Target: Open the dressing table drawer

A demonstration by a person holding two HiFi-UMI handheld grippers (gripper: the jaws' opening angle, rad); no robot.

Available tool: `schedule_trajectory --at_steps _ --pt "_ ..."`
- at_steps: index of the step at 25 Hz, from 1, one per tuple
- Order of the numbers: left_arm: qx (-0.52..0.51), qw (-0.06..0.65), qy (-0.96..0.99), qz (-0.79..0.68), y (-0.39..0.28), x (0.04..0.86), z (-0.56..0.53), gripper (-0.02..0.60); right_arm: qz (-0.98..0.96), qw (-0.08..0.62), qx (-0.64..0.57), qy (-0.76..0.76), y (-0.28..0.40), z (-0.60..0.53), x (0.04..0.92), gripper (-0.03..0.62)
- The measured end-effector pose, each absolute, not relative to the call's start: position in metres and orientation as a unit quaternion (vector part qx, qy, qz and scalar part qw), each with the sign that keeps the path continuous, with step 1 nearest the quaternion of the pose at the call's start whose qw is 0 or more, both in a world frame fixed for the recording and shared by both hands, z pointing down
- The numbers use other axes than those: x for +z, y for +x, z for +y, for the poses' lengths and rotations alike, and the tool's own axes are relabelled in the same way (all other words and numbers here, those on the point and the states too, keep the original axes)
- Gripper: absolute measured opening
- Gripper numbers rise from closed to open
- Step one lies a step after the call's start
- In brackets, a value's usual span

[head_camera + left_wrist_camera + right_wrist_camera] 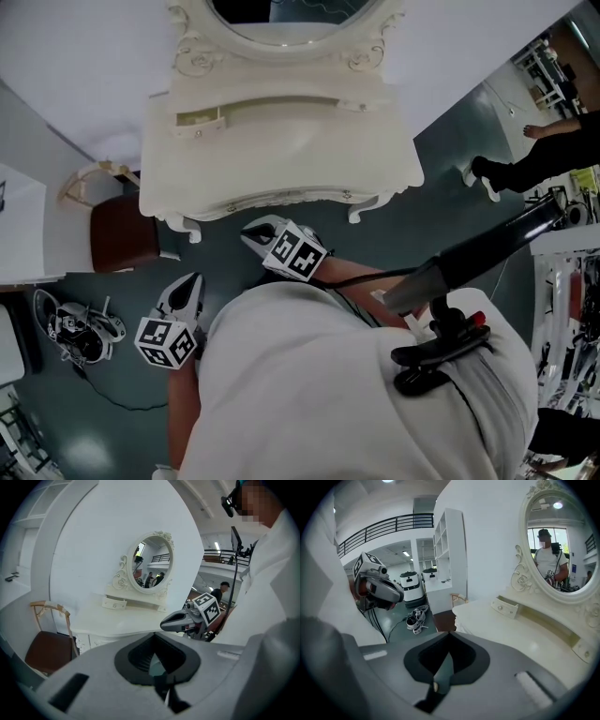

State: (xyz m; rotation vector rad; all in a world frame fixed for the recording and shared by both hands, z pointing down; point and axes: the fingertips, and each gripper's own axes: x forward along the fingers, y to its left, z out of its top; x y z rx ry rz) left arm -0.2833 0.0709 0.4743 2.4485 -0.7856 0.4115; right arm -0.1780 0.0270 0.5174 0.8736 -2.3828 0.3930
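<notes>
The white dressing table (281,159) with its oval mirror (152,564) stands ahead of me. On its upper shelf the small left drawer (199,119) (505,606) juts out a little; the right one (352,105) sits flush. Knobs show along the front apron (281,199). My left gripper (186,291) (157,665) hangs over the floor, short of the table's left front, shut and holding nothing. My right gripper (261,232) (440,674) is just short of the front edge near the middle, jaws together and nothing between them. Neither touches the table.
A chair with a brown seat (127,230) stands at the table's left. A pair of shoes and a cable (75,328) lie on the floor beside it. A white cabinet (19,225) is at far left. A person (544,155) stands at right.
</notes>
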Motion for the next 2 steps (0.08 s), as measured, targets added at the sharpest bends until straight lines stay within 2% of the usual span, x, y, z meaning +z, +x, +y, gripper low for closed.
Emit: schedule_trajectory --at_steps 2 --pt "0.152 0.267 0.905 -0.294 -0.2845 0.4747 0.0745 0.000 -0.891 0.284 0.144 0.324 -0.1786 0.0292 0.5187 0.000"
